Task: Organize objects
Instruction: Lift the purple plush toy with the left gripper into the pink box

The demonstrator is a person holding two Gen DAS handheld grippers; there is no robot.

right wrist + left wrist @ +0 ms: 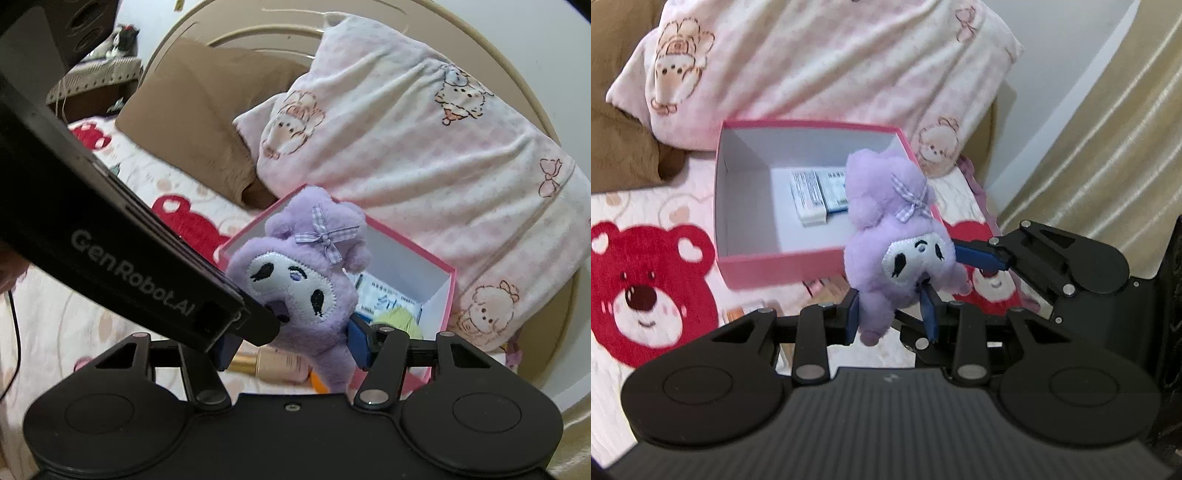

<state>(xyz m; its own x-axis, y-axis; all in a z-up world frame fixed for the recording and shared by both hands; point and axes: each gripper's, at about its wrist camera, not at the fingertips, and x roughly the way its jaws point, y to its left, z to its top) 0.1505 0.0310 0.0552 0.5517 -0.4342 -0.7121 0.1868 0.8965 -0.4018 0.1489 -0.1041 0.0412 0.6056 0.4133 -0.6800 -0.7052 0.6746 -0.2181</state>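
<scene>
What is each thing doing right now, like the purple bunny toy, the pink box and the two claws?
Fluffy purple plush toy with a checked bow: lifted above the box, gripped by both claws.
Pink cardboard box with white inside: open, no lid, on the bed.
White printed carton: lying flat inside the box.
Left claw: shut on the toy's lower body.
Right claw: shut on the toy.

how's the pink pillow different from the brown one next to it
The pink pillow is pale, printed with cartoon animals and bows; the brown pillow is plain and dark. In the right wrist view the pink one lies right behind the pink box, while the brown one lies off to the left. Both are soft and rest on the bed.
</scene>
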